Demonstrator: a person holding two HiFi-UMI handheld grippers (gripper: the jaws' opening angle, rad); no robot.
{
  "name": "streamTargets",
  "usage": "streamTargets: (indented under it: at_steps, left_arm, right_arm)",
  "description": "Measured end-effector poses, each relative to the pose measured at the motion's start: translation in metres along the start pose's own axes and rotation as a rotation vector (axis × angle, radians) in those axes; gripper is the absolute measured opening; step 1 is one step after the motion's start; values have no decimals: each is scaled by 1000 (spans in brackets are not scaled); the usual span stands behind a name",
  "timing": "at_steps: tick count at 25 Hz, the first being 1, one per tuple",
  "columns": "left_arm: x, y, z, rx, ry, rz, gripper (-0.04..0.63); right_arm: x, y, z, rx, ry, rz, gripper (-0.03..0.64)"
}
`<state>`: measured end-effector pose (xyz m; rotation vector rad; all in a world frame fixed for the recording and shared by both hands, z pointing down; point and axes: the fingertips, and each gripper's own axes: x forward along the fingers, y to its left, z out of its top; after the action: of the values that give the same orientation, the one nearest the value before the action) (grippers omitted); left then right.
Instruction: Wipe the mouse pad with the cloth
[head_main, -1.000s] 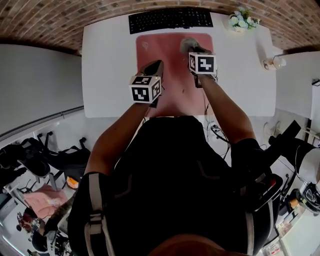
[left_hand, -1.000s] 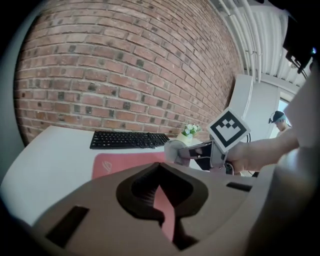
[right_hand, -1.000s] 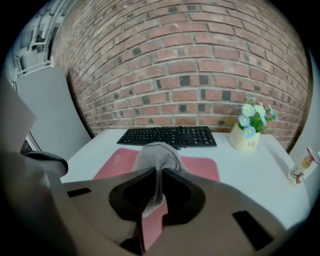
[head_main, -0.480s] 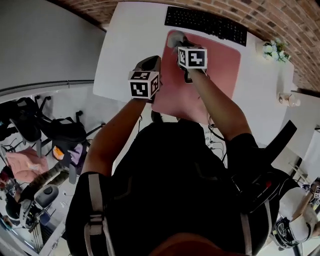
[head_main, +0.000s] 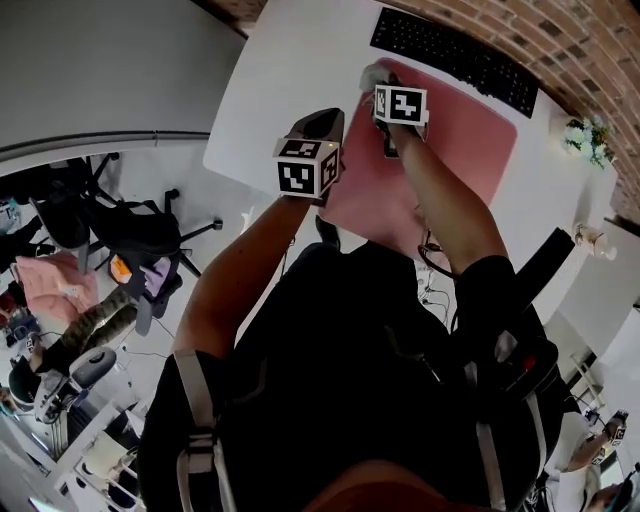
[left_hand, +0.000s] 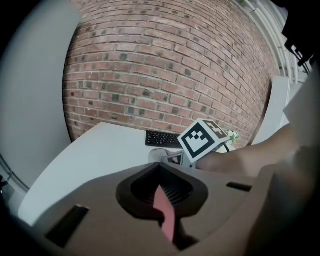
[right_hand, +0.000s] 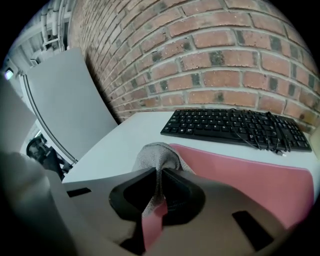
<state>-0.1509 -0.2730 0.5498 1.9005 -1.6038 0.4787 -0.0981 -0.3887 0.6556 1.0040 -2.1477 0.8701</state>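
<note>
Right tongs pinching grey cloth at corner of pink mouse pad, left tongs pressed together, empty, alongside, black keyboard beyond on white worktop.

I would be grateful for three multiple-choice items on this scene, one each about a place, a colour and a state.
1. Where is the cloth? A. On a shelf. B. At the mouse pad's far left corner. C. In a drawer.
2. What colour is the mouse pad? A. Green. B. Black. C. Pink.
3. How are the left tongs? A. Shut, empty. B. Wide open. C. Shut on the cloth.
Answers: B, the right tongs hold it there; C, pink against the white table; A, jaws meet, nothing between.
</note>
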Motion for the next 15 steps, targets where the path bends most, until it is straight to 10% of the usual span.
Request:
streamTargets:
  at_steps: [15]
  left_arm:
    - [13,-42,-6,32,22,-81,0]
  right_arm:
    - [-18,-57,-16,86,-8,-65,41]
